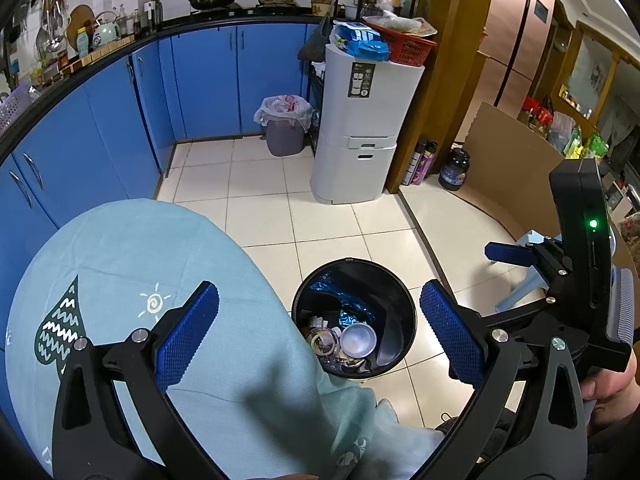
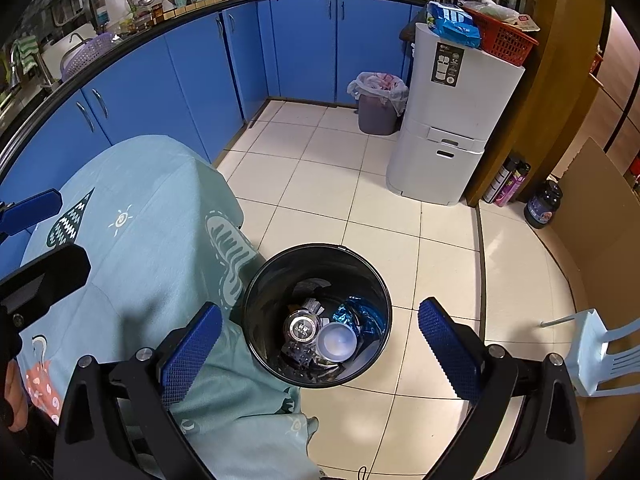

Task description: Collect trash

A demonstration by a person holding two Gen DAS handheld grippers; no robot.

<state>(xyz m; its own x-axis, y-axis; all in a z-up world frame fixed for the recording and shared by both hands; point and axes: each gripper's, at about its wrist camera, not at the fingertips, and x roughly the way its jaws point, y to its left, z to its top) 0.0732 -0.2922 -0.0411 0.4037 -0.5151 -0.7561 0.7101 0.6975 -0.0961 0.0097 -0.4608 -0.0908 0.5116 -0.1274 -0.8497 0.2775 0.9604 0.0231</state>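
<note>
Both grippers hung over the bin with nothing in them.

I had the left gripper (image 1: 320, 336) and the right gripper (image 2: 320, 348) above the black bin (image 2: 256, 280), each with its fingers spread wide and empty. The bin stood on the tiled floor (image 2: 340, 168), touching the hanging edge of the teal cloth (image 2: 160, 260) on the desk. The trash (image 2: 320, 336) lay at its bottom: a white cup, a clear round lid, blue foil wrappers.
</note>
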